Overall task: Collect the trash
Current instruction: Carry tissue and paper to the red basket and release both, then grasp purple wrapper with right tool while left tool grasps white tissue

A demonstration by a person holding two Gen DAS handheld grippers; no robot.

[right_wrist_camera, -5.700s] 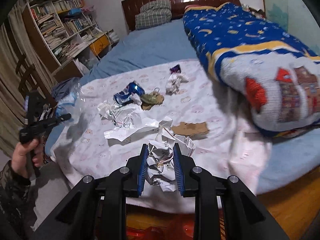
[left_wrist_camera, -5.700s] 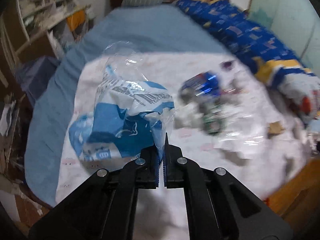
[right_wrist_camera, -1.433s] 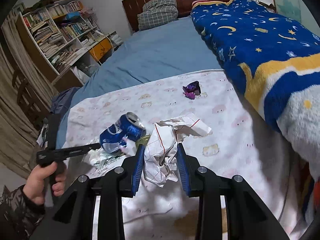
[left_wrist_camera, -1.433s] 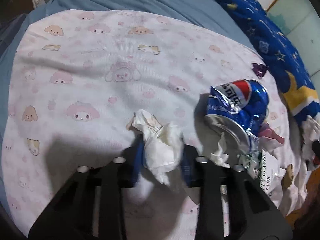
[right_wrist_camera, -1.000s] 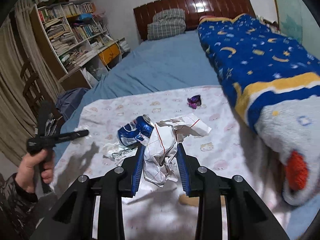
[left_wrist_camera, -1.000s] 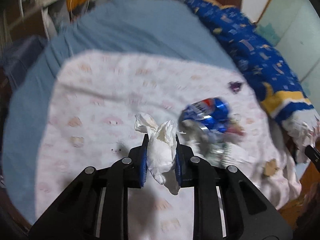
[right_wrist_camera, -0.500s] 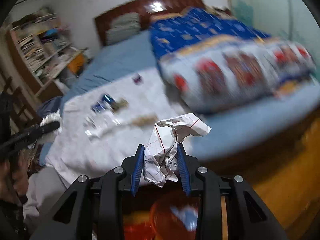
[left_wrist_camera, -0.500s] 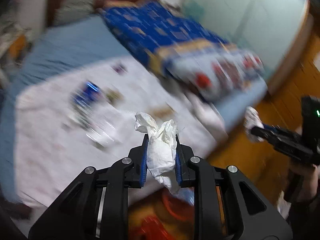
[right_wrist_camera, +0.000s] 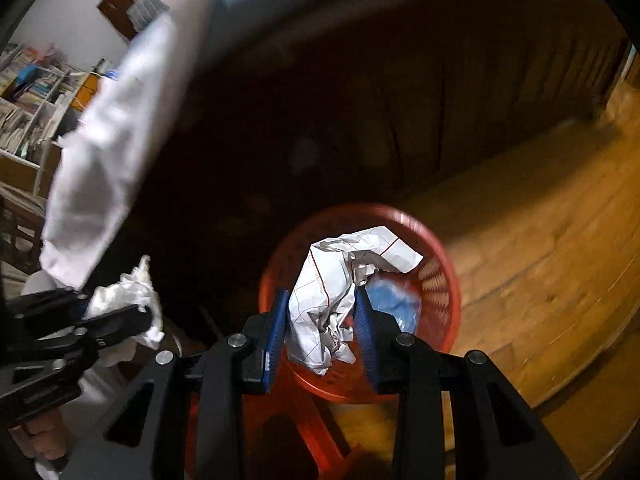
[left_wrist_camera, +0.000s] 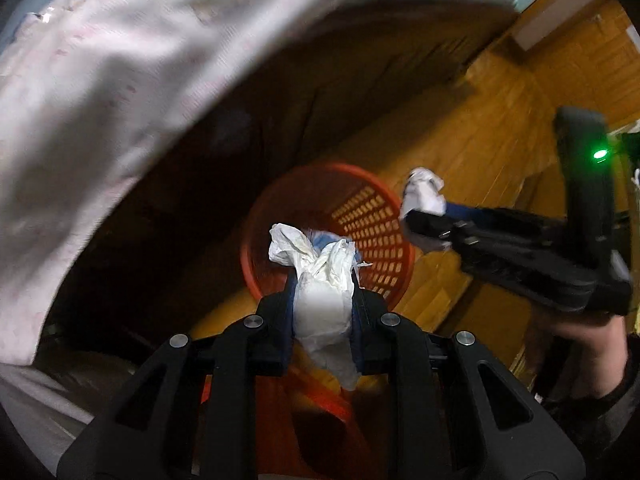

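Observation:
My left gripper (left_wrist_camera: 322, 280) is shut on a crumpled white tissue (left_wrist_camera: 320, 276) and holds it above a red plastic mesh bin (left_wrist_camera: 372, 228) on the floor. My right gripper (right_wrist_camera: 322, 300) is shut on a crumpled sheet of white paper with red lines (right_wrist_camera: 340, 280), also above the red bin (right_wrist_camera: 436, 280). Blue and white trash (right_wrist_camera: 390, 300) lies inside the bin. The right gripper with its paper shows in the left wrist view (left_wrist_camera: 424, 196). The left gripper with its tissue shows in the right wrist view (right_wrist_camera: 124, 304).
The bed's pink-patterned sheet (left_wrist_camera: 100, 80) overhangs the dark bed side (left_wrist_camera: 320, 80) just behind the bin. A wooden floor (right_wrist_camera: 540, 240) spreads to the right. A bookshelf (right_wrist_camera: 24, 92) stands at far left in the right wrist view.
Both grippers have swung from over the bed down to the floor side and now point at the red bin, each still holding its trash.

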